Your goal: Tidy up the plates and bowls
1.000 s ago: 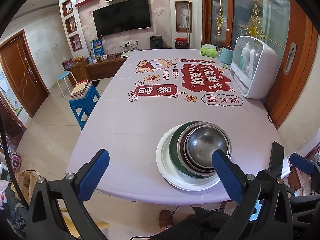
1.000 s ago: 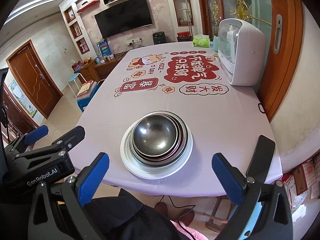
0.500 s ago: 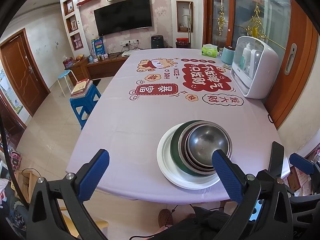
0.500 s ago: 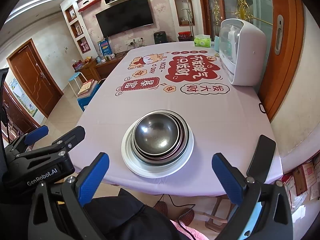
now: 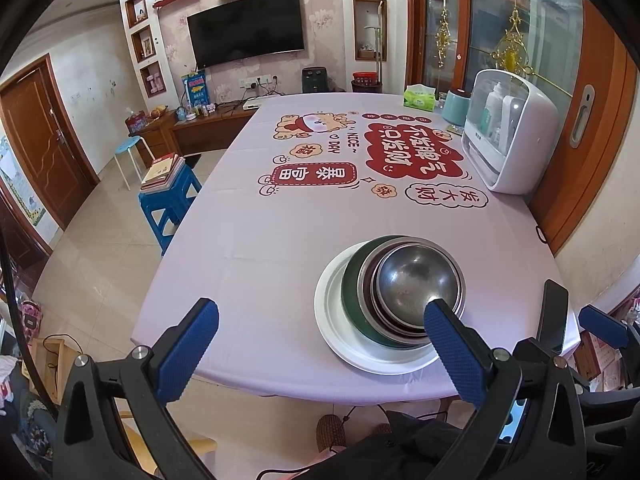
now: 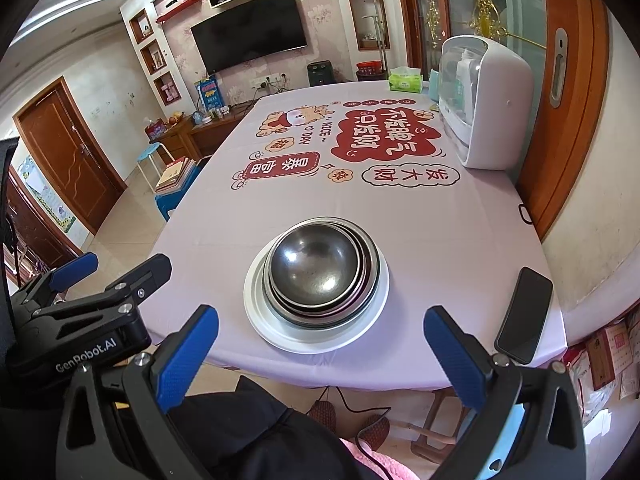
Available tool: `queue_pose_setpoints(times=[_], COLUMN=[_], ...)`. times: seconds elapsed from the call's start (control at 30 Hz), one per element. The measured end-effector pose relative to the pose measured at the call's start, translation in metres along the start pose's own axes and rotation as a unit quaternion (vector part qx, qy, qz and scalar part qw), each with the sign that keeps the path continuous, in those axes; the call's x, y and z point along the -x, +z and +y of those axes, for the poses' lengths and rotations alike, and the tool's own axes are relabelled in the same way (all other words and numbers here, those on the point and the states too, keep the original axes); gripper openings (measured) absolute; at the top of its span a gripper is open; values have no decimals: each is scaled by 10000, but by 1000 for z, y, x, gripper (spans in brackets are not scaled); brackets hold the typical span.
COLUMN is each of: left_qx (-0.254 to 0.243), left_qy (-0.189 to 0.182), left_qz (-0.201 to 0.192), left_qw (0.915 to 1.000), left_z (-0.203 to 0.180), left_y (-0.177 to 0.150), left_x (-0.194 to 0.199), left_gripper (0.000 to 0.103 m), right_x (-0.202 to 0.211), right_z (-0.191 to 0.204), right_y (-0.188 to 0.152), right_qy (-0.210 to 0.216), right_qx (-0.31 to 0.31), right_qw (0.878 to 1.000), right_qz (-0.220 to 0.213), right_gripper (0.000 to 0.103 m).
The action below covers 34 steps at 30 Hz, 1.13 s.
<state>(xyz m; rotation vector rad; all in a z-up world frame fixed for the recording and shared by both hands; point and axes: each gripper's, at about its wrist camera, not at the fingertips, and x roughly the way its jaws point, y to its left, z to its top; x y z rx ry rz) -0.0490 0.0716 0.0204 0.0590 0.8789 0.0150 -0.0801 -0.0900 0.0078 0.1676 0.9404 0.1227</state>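
While both grippers gape, nested bowls (image 6: 318, 270) beyond right fingers (image 6: 186, 358), untouched.

Readable text: one brand mark and the tablecloth print.

I read "GenRobot.AI" in white on the black body of the left gripper (image 6: 74, 276), seen from my right wrist view. On the tablecloth (image 6: 400, 216), beyond the stacked bowls (image 6: 316, 268), I read "NICE~" and "DAY" beside the cartoon; the large Chinese characters appear upside down and I cannot read them reliably.

Shiny metal bowls (image 6: 316, 270), glossy white plate (image 6: 376, 312), smooth printed cloth (image 6: 432, 224)
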Motion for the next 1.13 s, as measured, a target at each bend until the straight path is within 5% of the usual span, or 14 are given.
queue_pose_setpoints(times=[1.13], left_qx=[31], left_qy=[31], left_qz=[47], left_qw=[10000], left_z=[-1], left_y=[-5], left_x=[-3], left_gripper=[102], right_x=[-4], right_z=[2], right_y=[-4], right_qy=[8], right_qx=[2], right_qw=[10000], right_qz=[62], right_gripper=[103])
